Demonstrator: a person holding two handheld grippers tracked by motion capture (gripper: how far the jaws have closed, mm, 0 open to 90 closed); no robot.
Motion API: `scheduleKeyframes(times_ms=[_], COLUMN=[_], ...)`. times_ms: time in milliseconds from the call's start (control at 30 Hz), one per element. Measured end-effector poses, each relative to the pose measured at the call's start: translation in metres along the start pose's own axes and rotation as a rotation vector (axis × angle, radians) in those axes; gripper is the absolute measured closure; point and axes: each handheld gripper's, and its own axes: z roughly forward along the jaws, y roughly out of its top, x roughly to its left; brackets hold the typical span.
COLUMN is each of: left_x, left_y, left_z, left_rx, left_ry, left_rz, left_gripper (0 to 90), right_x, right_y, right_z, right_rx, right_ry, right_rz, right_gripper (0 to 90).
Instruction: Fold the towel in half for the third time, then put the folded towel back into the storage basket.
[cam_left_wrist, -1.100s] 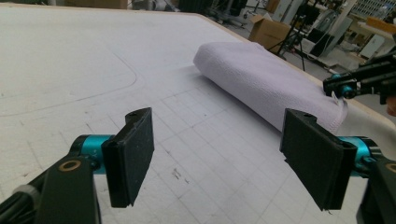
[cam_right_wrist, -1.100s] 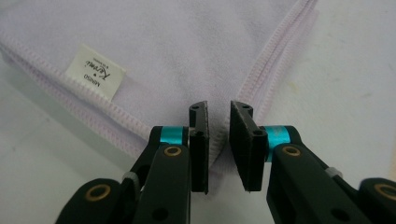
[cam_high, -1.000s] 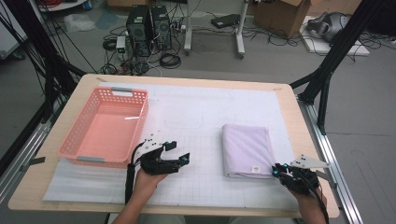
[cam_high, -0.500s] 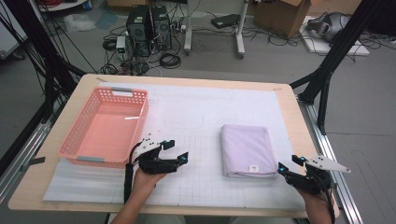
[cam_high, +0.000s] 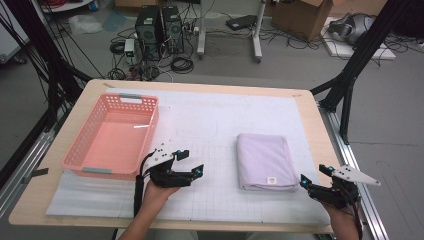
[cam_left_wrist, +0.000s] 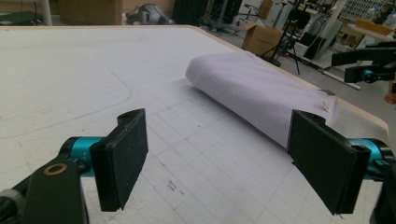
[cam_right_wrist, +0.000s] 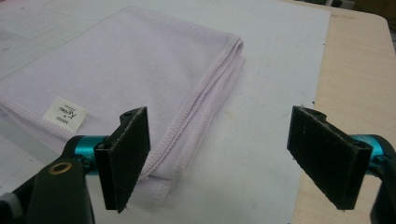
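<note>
- Step in hand, by the look of it: letting go of the folded lilac cloth towel (cam_high: 265, 161), flat on the white gridded mat (cam_high: 210, 120), right of centre and toward the near edge; folding seems done.
- Right gripper (cam_high: 316, 180): at the near right corner of the table, just beside the towel's near right corner; jaws have just been opening, now wide apart, nothing between them; towel corner below and beyond the left jaw in the right gripper view (cam_right_wrist: 121, 84).
- Left gripper (cam_high: 189, 162): low over the mat, near the pink plastic lattice basket (cam_high: 82, 159), released and empty, jaws wide, pointing right toward the towel (cam_left_wrist: 261, 88).
- Next, probably: carrying the towel to the basket at the left; calls for both claws to close on the near edge and lift evenly.
- Forearms in from the near side, both hands low, wrists roughly level.
</note>
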Motion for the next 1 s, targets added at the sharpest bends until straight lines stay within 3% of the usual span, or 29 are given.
scheduleKeyframes(times_ms=[67,567,833,1000], left_x=[0.001,0.003,0.003,0.003], left_y=[0.0,0.001,-0.001,-0.001], left_z=[-0.001,0.0,0.01,0.024], left_rx=[-0.006,-0.016,0.008,0.025], left_ry=[-0.002,0.004,-0.001,0.008], left_rz=[-0.02,-0.046,-0.043,-0.069], left_gripper=[19.9,20.3,21.7,22.9], right_x=[0.0,0.002,0.001,-0.001], right_y=[0.0,0.001,-0.002,-0.003], right_z=[0.0,0.003,0.003,0.002], right_rx=[0.001,-0.003,0.007,0.014], right_ry=[-0.001,0.014,0.016,0.02], right_rz=[-0.003,0.006,0.007,0.011], right_gripper=[20.3,20.3,20.3,20.3])
